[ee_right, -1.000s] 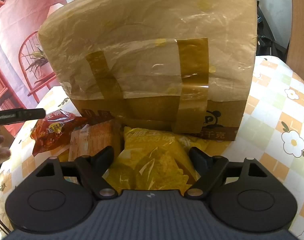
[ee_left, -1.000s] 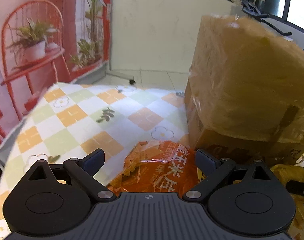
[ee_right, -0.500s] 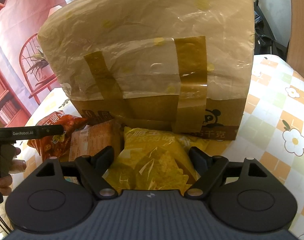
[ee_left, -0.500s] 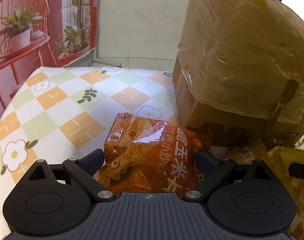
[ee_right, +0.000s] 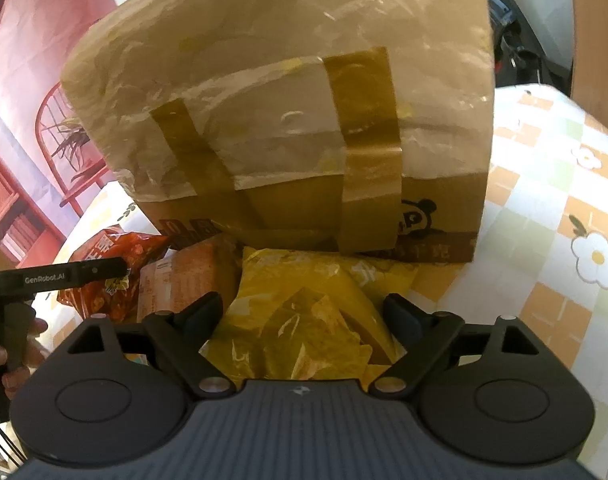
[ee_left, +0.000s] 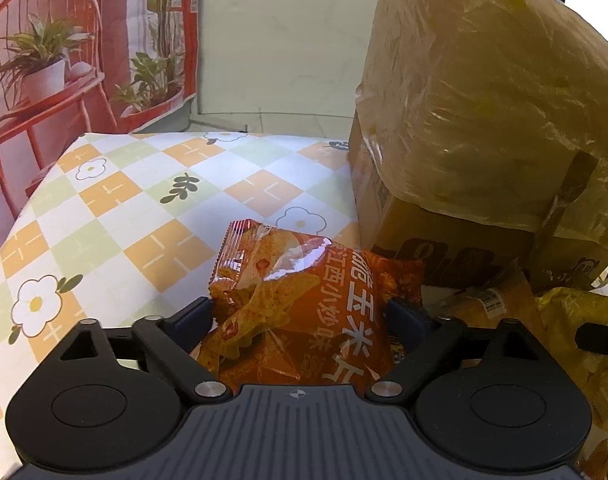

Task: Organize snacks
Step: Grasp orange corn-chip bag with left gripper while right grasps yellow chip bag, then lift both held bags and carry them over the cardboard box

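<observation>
Your left tool (ee_left: 300, 312): jaws just closing, flanking the orange chip bag (ee_left: 304, 304), its fingers at the bag's edges; firm grip not certain. Your right tool (ee_right: 304, 316): jaws just opening, spread around the yellow snack bag (ee_right: 312, 312), not pressing it. Both bags lie on the checkered bench (ee_left: 144, 200), against the plastic-wrapped cardboard box (ee_right: 288, 120).

My cardboard box (ee_right: 288, 128) runs off the top of both views, and its plastic wrap hides most of its sides. The yellow snack bag (ee_right: 304, 320) covers whatever lies beneath it, and my hand (ee_right: 12, 356) is cut off at the frame's left edge.
</observation>
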The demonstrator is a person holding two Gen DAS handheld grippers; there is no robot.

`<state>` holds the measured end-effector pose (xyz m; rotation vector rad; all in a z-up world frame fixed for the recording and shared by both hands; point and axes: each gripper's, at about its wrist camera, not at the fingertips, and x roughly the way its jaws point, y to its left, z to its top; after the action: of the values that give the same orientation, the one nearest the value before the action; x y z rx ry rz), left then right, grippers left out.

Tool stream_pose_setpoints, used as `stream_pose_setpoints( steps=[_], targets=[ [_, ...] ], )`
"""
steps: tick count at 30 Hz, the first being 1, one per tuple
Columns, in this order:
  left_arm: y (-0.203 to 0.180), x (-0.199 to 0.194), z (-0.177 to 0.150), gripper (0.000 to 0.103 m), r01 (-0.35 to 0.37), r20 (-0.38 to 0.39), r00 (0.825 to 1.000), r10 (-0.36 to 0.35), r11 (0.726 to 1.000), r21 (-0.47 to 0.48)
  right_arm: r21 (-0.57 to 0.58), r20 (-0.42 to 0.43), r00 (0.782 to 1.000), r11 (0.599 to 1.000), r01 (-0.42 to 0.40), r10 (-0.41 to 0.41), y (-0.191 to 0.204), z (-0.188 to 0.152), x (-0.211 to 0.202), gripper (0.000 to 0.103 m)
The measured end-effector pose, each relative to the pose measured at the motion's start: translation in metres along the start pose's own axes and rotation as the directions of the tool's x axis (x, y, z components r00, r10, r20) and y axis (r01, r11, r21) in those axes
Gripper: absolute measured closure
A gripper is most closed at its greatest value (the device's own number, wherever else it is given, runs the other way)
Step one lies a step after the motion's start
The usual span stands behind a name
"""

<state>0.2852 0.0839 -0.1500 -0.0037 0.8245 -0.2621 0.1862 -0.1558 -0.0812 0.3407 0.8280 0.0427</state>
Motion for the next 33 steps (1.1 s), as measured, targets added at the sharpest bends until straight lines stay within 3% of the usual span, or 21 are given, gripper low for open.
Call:
stream_pose_setpoints(
  steps=[4, 12, 33],
  targets=[
    [-0.005, -0.014, -0.003, 0.017, -0.026, 0.023, 0.999, 0.025, 0.999, 0.027, 0.007, 0.001, 1.0, 1.0, -0.007, 0.007, -0.001, -0.001, -0.002, 0.016],
    [-0.007, -0.049, -0.011, 0.017, -0.047, 0.071, 0.996, 0.047, 0.999, 0.006, 0.022, 0.024, 1.0, 1.0, -0.021, 0.021, 0.0, -0.005, -0.014, 0.022],
    [-0.039, -0.118, -0.047, 0.017, -0.013, 0.122, 0.992, 0.019, 0.998, -0.055, -0.012, 0.054, 0.996, 0.998, -0.066, 0.067, 0.003, -0.033, -0.059, 0.022]
  ],
)
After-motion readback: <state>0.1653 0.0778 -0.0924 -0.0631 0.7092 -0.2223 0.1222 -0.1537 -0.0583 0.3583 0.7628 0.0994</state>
